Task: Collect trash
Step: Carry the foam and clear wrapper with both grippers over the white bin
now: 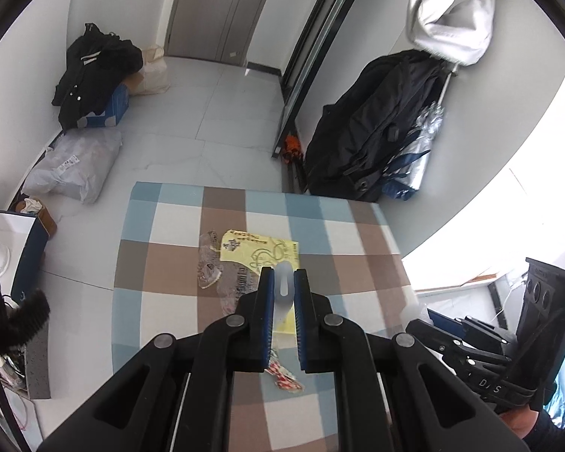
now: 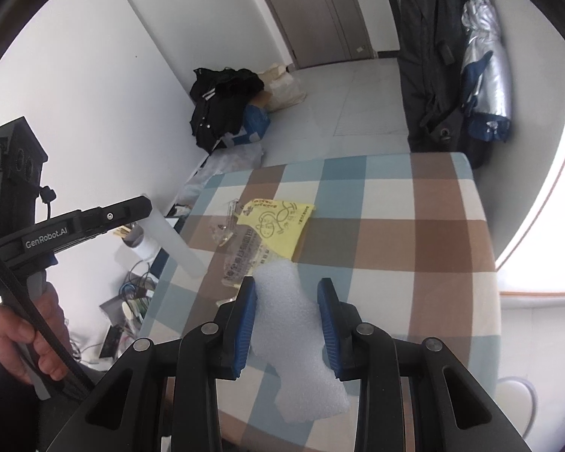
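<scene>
Trash, three lots. Frosted plastic strip [image 1: 283, 286]: nipped in left gripper [image 1: 283, 278], nearly closed, long axis along fingers. White foam sheet [image 2: 293, 324]: clamped in part-open right gripper [image 2: 287, 287]. Yellow wrapper [image 1: 261, 248]: flat on checked tabletop [image 1: 358, 233], just ahead of left jaws.

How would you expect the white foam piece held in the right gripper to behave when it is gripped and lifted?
The white foam piece probably weighs very little: its surface looks airy and bubbled. It likely squashes easily, since it narrows between the right gripper pads. Its ragged lower edge suggests it tears readily.
</scene>
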`<state>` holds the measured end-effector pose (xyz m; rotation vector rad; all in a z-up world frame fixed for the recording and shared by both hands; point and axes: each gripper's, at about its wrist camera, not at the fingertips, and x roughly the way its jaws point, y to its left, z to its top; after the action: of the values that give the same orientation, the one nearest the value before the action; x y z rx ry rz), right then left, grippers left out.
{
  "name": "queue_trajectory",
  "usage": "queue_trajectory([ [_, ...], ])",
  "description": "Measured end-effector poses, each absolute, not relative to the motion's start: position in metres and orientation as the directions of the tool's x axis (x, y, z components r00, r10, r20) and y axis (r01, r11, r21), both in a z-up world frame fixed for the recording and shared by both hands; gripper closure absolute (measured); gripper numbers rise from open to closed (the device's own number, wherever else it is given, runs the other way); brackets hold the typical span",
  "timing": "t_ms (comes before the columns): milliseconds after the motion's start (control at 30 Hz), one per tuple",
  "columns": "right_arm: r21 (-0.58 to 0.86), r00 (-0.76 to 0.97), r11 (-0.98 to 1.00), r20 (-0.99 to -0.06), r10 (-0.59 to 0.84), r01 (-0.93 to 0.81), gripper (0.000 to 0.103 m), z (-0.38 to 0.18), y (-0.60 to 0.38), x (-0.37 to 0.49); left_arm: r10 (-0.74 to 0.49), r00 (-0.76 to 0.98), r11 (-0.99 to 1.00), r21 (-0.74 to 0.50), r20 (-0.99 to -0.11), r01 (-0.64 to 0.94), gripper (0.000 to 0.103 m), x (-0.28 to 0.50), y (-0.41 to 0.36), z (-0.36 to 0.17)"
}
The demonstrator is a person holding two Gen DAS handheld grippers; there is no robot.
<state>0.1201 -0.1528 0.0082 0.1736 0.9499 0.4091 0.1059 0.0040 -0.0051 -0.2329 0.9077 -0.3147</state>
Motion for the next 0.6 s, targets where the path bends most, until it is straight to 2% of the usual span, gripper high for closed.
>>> queue_trajectory([
  [300, 0.331, 0.558, 0.904, -0.711, 0.428, -0.271, 0.071, 0.030, -0.153, 0.067, -0.400, 0.592, 0.913, -0.357, -0.700, 0.195, 0.097, 0.070, 0.003, 0.013],
  [600, 0.338, 0.619, 0.896, -0.649, 0.443, -0.288, 0.071, 0.056, -0.164, 0.026, -0.386, 0.629, 0.922, -0.313, -0.675, 0.229, 0.097, 0.041, -0.010, 0.032],
])
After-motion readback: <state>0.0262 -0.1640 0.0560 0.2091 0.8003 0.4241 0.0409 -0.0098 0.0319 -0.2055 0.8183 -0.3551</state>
